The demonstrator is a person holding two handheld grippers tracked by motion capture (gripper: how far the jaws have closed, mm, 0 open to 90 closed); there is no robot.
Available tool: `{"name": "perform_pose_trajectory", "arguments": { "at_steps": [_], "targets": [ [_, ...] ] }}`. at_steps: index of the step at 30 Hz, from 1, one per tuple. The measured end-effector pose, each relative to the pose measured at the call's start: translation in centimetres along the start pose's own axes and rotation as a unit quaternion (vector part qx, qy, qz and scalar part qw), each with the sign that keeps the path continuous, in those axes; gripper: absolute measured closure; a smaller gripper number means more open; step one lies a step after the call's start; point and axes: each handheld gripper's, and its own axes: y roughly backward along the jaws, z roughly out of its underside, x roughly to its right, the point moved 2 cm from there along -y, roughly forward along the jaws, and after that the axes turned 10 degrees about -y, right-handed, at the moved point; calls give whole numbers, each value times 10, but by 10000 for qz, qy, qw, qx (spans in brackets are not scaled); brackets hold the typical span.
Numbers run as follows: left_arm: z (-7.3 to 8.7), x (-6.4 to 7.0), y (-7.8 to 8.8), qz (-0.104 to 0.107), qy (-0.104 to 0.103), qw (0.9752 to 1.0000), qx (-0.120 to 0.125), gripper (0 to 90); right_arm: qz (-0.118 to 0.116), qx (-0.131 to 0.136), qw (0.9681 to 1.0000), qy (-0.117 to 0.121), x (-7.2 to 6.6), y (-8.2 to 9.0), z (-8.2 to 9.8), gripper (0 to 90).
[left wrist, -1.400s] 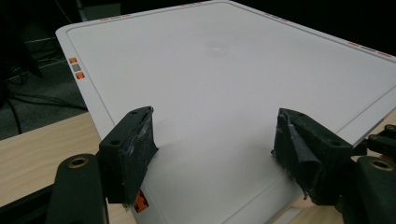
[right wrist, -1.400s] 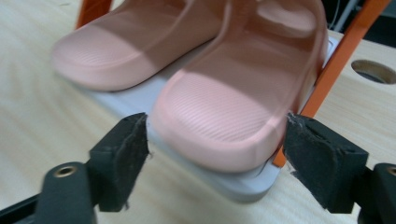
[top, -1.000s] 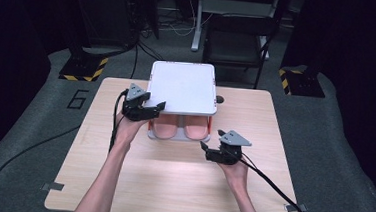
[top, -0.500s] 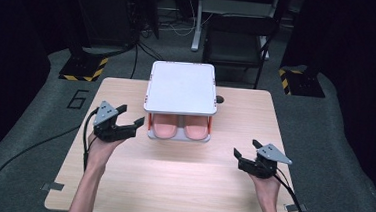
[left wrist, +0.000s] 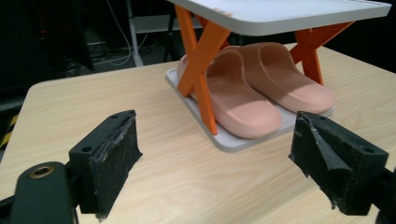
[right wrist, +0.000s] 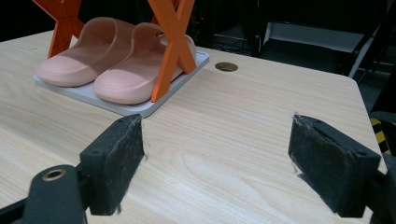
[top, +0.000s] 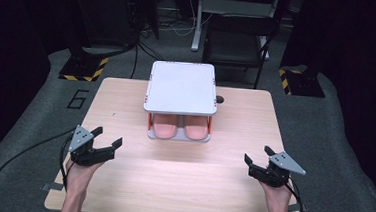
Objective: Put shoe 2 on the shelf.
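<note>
A light wooden table (top: 180,185) stands on grey carpet (top: 34,125) in a dark room.

Only readable mark: a large white "6" painted on the dark grey carpeted floor (top: 77,99), left of the light wooden table (top: 126,101). Nearby, yellow-black hazard stripes on black stand bases (top: 84,71). No other legible text.

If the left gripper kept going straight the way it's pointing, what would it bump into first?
Probably the pink slippers on the bottom shelf of the little rack. The left gripper is open and empty, aimed across bare table at them. It might clip the rack's orange leg first; depth is hard to judge.
</note>
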Motion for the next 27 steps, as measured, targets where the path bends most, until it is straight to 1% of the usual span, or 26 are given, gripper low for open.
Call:
{"name": "perform_pose_trajectory", "arguments": {
  "at_steps": [3, 4, 5, 7, 8, 10, 11, 12, 13, 14, 15, 17, 21, 23, 25, 27],
  "targets": [
    [9, -1, 6, -30, 94, 9999, -39, 149, -18, -11, 10000, 31, -3, 3, 2, 176],
    [11, -1, 6, -65, 120, 9999, -3, 149, -8, -46, 10000, 78, -3, 4, 3, 175],
    [14, -2, 8, -65, 136, 9999, -61, 150, -6, -36, 10000, 64, -3, 5, 3, 174],
    [20, -2, 12, -95, 191, 9997, -96, 150, -10, 15, 10000, 44, -2, 6, 3, 172],
    [22, -2, 13, -99, 203, 9997, -107, 150, 28, -4, 10000, -5, -2, 7, 2, 171],
    [27, -2, 15, -130, 246, 9995, -121, 150, 40, 22, 10000, -20, 0, 9, 2, 170],
    [28, -2, 16, -137, 265, 9995, -108, 150, 116, 47, 9999, -68, 0, 11, 2, 169],
    [30, -2, 17, -154, 275, 9994, -139, 151, 118, 103, 9999, -64, 0, 11, 2, 170],
    [32, -2, 19, -179, 308, 9993, -137, 151, 118, 99, 9999, -72, 0, 12, 2, 170],
    [33, -3, 20, -180, 323, 9992, -143, 151, 62, 118, 9999, -82, 0, 13, 3, 175],
    [34, -3, 21, -208, 339, 9991, -143, 151, 65, 140, 9998, -141, 1, 13, 4, 175],
    [36, -4, 22, -221, 350, 9990, -154, 152, 112, 84, 9998, -162, 4, 13, 7, 175],
    [41, -6, 23, -273, 440, 9985, -201, 152, 196, 102, 9996, -160, 8, 15, 9, 175],
    [42, -6, 23, -254, 441, 9984, -230, 152, 218, 148, 9995, -172, 8, 15, 9, 175],
    [41, -5, 23, -235, 407, 9986, -229, 153, 185, 141, 9996, -166, 8, 16, 9, 175],
    [40, -4, 22, -213, 391, 9987, -230, 153, 208, 131, 9996, -168, 7, 16, 8, 175]
  ]
}}
